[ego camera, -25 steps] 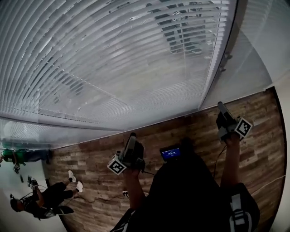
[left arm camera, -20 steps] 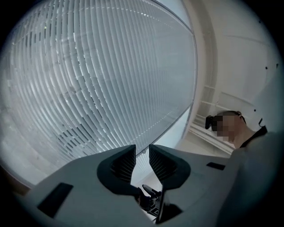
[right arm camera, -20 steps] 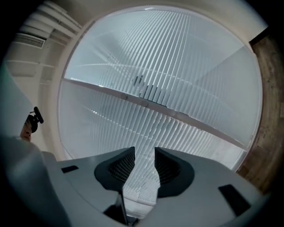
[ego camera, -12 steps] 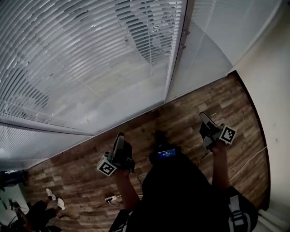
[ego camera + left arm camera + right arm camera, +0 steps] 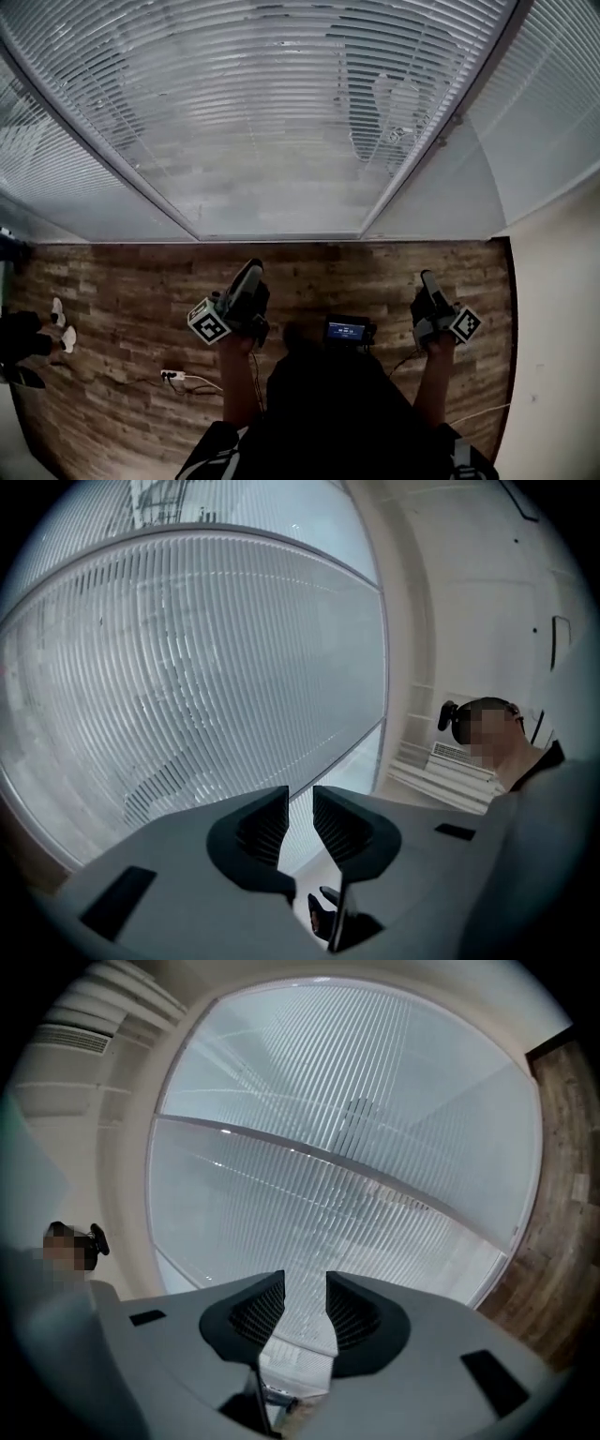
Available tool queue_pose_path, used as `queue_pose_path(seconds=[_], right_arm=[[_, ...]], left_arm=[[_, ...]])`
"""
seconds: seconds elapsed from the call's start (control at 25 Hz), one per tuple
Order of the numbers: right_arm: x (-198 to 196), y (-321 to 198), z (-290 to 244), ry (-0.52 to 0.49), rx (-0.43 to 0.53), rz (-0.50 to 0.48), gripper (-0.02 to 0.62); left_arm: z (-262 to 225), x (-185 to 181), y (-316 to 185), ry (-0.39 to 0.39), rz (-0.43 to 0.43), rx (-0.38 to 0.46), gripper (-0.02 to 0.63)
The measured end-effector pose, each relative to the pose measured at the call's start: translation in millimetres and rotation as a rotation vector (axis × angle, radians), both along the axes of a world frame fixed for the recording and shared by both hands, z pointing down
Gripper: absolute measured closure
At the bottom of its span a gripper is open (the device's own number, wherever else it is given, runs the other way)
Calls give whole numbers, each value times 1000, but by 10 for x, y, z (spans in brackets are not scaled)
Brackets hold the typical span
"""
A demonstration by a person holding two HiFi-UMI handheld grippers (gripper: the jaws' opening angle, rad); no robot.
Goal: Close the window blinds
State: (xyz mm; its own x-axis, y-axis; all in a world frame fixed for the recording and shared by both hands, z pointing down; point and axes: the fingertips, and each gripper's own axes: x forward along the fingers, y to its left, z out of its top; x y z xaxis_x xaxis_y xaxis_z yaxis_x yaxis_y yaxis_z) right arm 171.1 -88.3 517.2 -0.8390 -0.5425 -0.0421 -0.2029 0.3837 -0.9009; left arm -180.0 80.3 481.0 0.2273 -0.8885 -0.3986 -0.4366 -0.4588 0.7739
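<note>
I hold both low, short of window. L gripper (image 5: pixel 299 808) fingers narrow gap, nothing btwn; R gripper (image 5: pixel 306 1293) fingers bit wider, empty too. Blinds (image 5: pixel 281 122) ahead + above fingers, well apart, slats running across. No wand/cord visible; R prob nearer frame post (image 5: pixel 424 155).

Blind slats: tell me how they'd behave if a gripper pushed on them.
The slats look thin and long, so they would probably flex and swing back rather than resist. A patch hangs unevenly with wider gaps, suggesting that they tilt or bend easily. Being so thin, they likely crease under a hard pinch.
</note>
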Motion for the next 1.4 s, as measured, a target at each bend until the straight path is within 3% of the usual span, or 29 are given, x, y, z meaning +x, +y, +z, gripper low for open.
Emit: queue_pose_path(seconds=[0.16, 0.32, 0.56, 0.72, 0.88, 1.04, 1.24, 1.4], right_arm=[[0, -142, -92, -23, 39, -101, 462], [331, -207, -15, -12, 67, -151, 462], [536, -63, 460, -29, 5, -287, 462], [546, -19, 519, -52, 21, -378, 462], [483, 5, 333, -84, 51, -406, 463], [542, 54, 187, -97, 76, -392, 462], [699, 305, 18, -106, 127, -377, 463], [487, 231, -118, -120, 166, -367, 463]], left_arm=[[-16, 195, 117, -40, -95, -33, 518], [-46, 752, 71, -52, -78, -58, 518], [-77, 1276, 423, -96, -156, -113, 518], [-33, 1536, 678, -108, -216, -153, 517], [-243, 1542, 740, -143, -249, -142, 517], [-473, 1615, 663, -180, -209, -111, 517], [-507, 1720, 763, -156, -151, -104, 517], [-646, 1539, 695, -197, -159, -33, 517]])
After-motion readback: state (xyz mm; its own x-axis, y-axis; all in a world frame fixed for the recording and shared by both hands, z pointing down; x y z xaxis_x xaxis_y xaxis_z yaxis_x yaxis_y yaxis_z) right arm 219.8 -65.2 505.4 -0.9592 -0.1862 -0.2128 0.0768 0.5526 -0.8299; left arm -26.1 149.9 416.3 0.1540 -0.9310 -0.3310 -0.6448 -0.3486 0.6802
